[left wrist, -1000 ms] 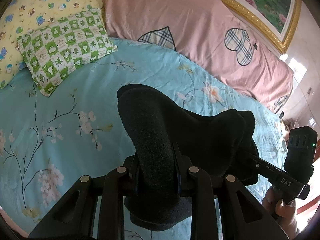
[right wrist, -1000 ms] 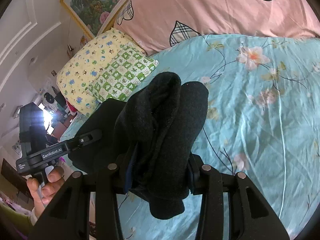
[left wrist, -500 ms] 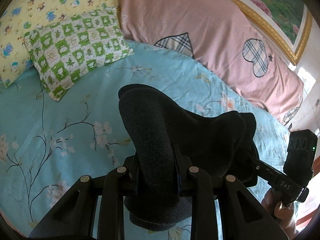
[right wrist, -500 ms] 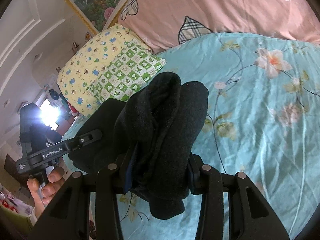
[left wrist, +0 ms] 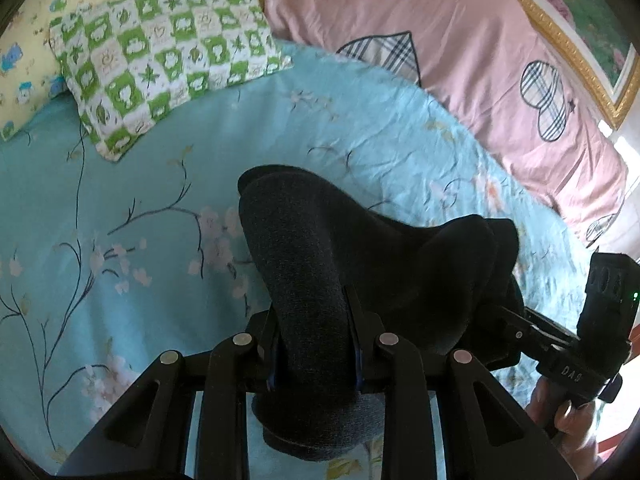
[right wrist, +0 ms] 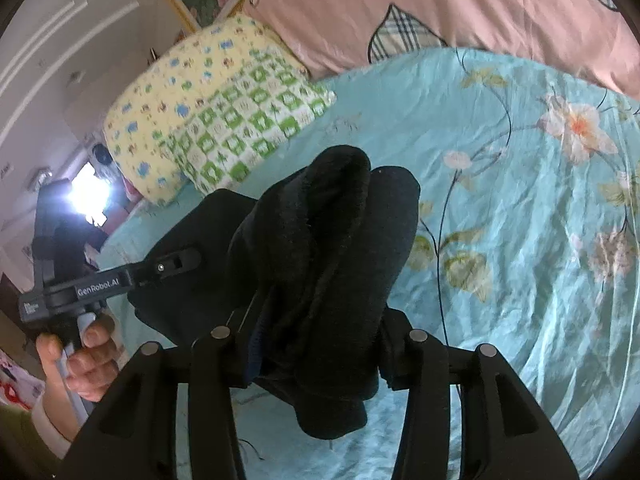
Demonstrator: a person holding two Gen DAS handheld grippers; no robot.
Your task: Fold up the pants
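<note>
Dark fleece pants (left wrist: 360, 264) hang bunched between both grippers above the turquoise floral bedsheet (left wrist: 120, 240). My left gripper (left wrist: 314, 344) is shut on one end of the pants, with cloth bulging past its jaws. My right gripper (right wrist: 320, 344) is shut on the other end of the pants (right wrist: 332, 240). The right gripper also shows at the right edge of the left wrist view (left wrist: 520, 336), and the left gripper shows at the left of the right wrist view (right wrist: 168, 266), each gripping the same cloth. The fingertips are hidden by the fabric.
A green checked pillow (left wrist: 168, 76) and a yellow patterned pillow (right wrist: 168, 92) lie at the head of the bed. A pink quilt with plaid hearts (left wrist: 460, 60) runs along the far side. A gold-framed picture (left wrist: 580, 20) hangs behind.
Both grippers, still holding the pants, have moved down and forward toward the bed; the pillows and quilt have shifted upward and loom larger in both views.
</note>
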